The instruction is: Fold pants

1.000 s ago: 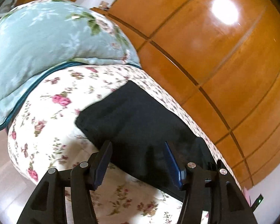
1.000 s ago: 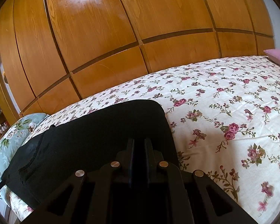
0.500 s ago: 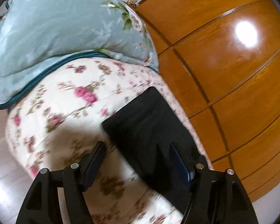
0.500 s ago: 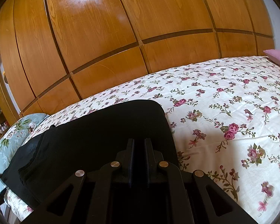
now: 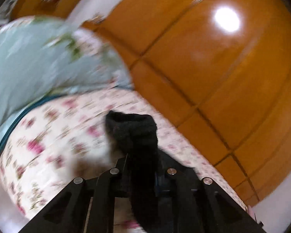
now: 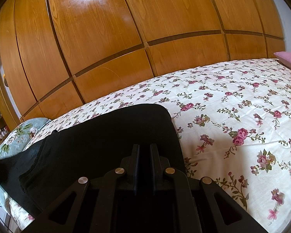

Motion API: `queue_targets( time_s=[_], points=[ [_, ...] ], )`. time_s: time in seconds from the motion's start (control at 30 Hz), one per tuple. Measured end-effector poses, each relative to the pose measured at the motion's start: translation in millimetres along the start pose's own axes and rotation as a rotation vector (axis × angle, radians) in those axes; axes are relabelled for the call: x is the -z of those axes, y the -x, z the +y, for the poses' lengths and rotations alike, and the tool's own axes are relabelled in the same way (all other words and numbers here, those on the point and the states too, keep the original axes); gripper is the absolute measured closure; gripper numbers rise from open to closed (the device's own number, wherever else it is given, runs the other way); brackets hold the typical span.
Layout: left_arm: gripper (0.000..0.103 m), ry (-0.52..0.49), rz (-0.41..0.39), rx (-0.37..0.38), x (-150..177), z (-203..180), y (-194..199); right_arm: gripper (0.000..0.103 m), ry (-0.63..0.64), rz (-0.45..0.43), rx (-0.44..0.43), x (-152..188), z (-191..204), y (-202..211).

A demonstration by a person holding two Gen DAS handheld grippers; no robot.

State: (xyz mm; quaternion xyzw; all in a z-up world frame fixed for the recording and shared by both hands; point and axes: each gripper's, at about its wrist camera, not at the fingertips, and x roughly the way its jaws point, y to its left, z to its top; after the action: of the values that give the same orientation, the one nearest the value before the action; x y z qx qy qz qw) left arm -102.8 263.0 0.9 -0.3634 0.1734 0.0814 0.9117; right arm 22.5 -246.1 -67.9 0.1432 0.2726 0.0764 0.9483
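The black pants (image 6: 106,139) lie spread on the floral bed sheet (image 6: 232,101), reaching from the middle to the left edge of the right wrist view. My right gripper (image 6: 145,155) is shut on the near edge of the pants and rests low on them. In the left wrist view, which is blurred by motion, my left gripper (image 5: 140,167) is shut on a bunched end of the pants (image 5: 135,132), lifted above the sheet (image 5: 58,139).
A wooden panelled wardrobe (image 6: 126,38) runs along the far side of the bed. A pale blue floral quilt (image 5: 38,64) lies at the bed's end, also in the right wrist view (image 6: 19,136). A pink pillow (image 6: 289,60) sits far right.
My left gripper has closed on the end of the pants and lifted it, bunching the cloth. The right gripper has stayed still, shut on the pants.
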Motion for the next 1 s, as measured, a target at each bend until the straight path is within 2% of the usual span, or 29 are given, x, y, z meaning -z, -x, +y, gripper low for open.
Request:
queue_targets(
  time_s=[0.23,0.37,0.5,0.57,0.67,0.77,0.87,0.93,1.0],
  points=[
    [0.088,-0.229,-0.015,0.200,-1.2,-101.1,5.3,0.084,0.024,0.015,0.002,-1.9,4.8,2.7],
    [0.088,-0.353,0.016,0.337,12.8,-157.1,4.6,0.072,0.149,0.039,0.029,-10.5,23.0,14.5],
    [0.088,-0.433,0.069,0.431,35.5,-197.0,-2.6,0.063,0.211,0.045,-0.035,-21.2,32.2,34.0],
    [0.088,-0.454,0.116,0.459,49.4,-213.1,-10.0,0.057,0.174,0.054,-0.066,-26.3,28.4,41.0],
    [0.088,-0.495,0.181,0.491,70.7,-231.7,-21.1,0.057,0.057,0.069,-0.119,-33.0,14.1,48.7],
    [0.088,-0.546,0.266,0.521,100.9,-250.0,-37.8,0.057,-0.007,0.061,-0.137,-37.1,5.5,55.8],
    [0.088,-0.590,0.340,0.528,128.5,-260.4,-50.9,0.057,-0.044,0.054,-0.146,-40.0,0.5,58.7],
    [0.088,-0.628,0.406,0.532,152.8,-267.1,-60.9,0.054,-0.095,0.052,-0.169,-41.1,-5.5,59.1],
    [0.088,-0.681,0.439,0.529,173.8,-272.0,-65.5,0.051,-0.156,0.062,-0.198,-40.1,-11.0,57.6]
  ],
)
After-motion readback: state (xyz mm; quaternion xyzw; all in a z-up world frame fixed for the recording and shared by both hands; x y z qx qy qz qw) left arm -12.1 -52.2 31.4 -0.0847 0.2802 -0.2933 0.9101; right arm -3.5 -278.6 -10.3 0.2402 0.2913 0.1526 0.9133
